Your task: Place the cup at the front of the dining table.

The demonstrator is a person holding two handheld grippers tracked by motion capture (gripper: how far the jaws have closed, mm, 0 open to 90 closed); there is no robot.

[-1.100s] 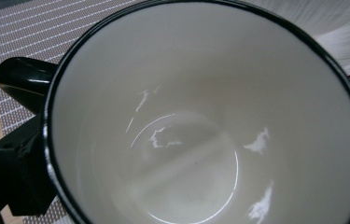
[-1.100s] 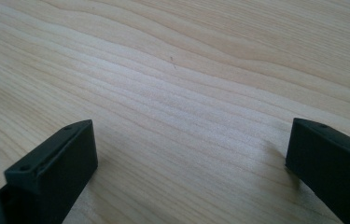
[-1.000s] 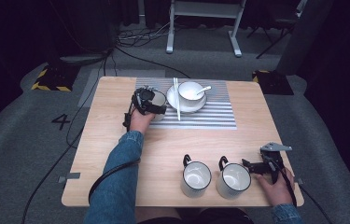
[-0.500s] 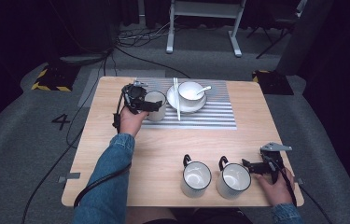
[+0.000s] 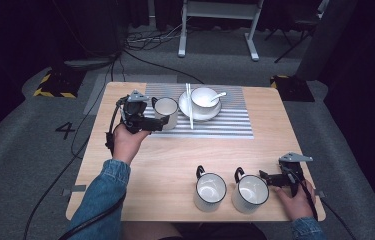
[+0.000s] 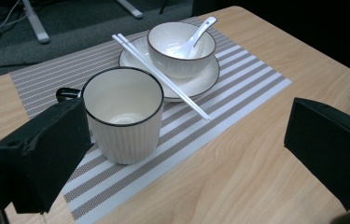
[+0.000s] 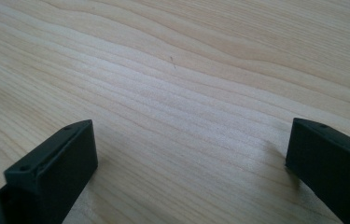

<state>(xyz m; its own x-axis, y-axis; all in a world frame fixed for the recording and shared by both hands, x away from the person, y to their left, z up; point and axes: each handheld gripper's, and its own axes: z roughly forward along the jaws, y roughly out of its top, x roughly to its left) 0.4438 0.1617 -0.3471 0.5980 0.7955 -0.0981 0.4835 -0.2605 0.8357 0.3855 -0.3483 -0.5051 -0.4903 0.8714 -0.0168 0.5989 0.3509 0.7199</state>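
Your left claw (image 5: 161,123) is spread wide, nothing pinched; one jaw sits just beside the ribbed mug (image 6: 122,113) on the placemat (image 6: 238,100), whether touching you can't tell, the other jaw well off to the side. Your right claw (image 5: 265,177) is also spread, empty, low over bare wood at the counter's (image 5: 175,155) near right corner.

Counts: three mugs, one on the mat and two (image 5: 210,191) (image 5: 250,193) at the near edge, side by side, handles pointing away from you. One bowl (image 6: 181,48), one saucer (image 6: 196,81) under it, one spoon (image 6: 192,38) in the bowl, one pair of chopsticks (image 6: 163,79) laid across the saucer rim.

Mugs white ceramic, dark rims, black handles; mat mug has vertical ribbing. Mat is woven, grey and white stripes, rectangular, along the far edge. Counter is pale wood grain.

Open room: the middle strip between mat and near mugs, plus the left and right margins. The right mug is just beside your right claw.
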